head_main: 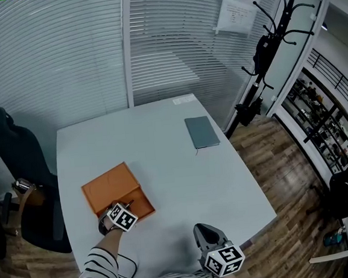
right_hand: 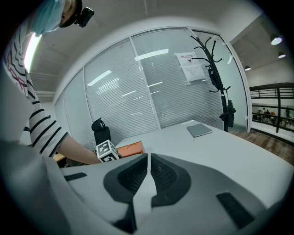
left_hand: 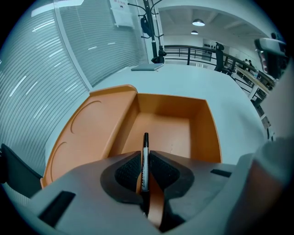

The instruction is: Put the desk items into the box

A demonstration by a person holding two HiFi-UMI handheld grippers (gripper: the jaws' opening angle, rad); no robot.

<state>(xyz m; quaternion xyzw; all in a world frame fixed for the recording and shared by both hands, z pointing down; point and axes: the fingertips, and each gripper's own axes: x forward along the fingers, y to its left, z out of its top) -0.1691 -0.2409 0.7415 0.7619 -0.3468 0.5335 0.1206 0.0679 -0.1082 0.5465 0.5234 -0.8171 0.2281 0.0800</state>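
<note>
An open orange box (head_main: 117, 192) lies on the pale table, its lid folded out to the left (left_hand: 92, 133). My left gripper (left_hand: 145, 170) is shut on a black pen (left_hand: 145, 158), held just above the near edge of the box's tray (left_hand: 165, 133). In the head view the left gripper (head_main: 121, 216) sits at the box's near corner. My right gripper (right_hand: 149, 170) is shut with nothing between its jaws, low near the table's front edge (head_main: 215, 247). A grey notebook (head_main: 201, 132) lies far right on the table; the right gripper view shows the notebook (right_hand: 199, 130) too.
A black office chair (head_main: 19, 173) stands left of the table (head_main: 184, 183). A black coat stand (head_main: 268, 42) rises at the back right by the blinds. Wooden floor (head_main: 293, 185) lies beyond the table's right edge. My striped sleeve (head_main: 101, 275) is at the bottom.
</note>
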